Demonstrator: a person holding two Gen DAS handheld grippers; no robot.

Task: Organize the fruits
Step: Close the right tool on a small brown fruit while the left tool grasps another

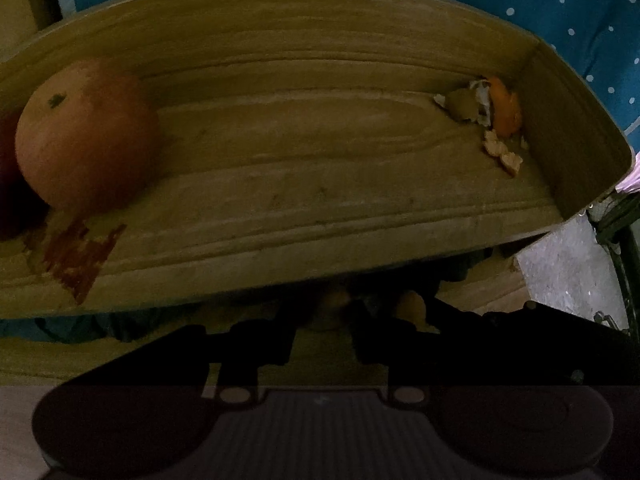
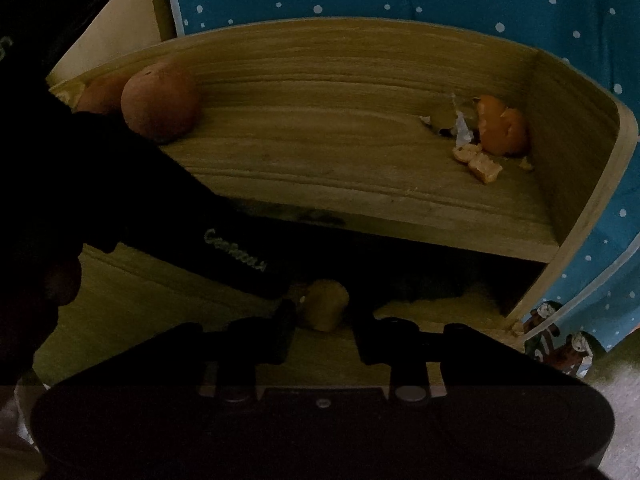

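The right gripper's point(image 2: 322, 320) fingers are spread around a small yellowish fruit point(image 2: 325, 304) below the wooden shelf point(image 2: 360, 196); the left gripper's point(image 1: 322, 320) stand apart. An orange point(image 1: 86, 134) is seen on the shelf's left.

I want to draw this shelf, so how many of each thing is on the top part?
Whole oranges: 2, one in front and one half hidden behind it
Orange peel pieces: 1 big curl
Small fruit bits: 2, beside the peel
Total: 5
It is dark, and there are tiny crumbs I did not count.
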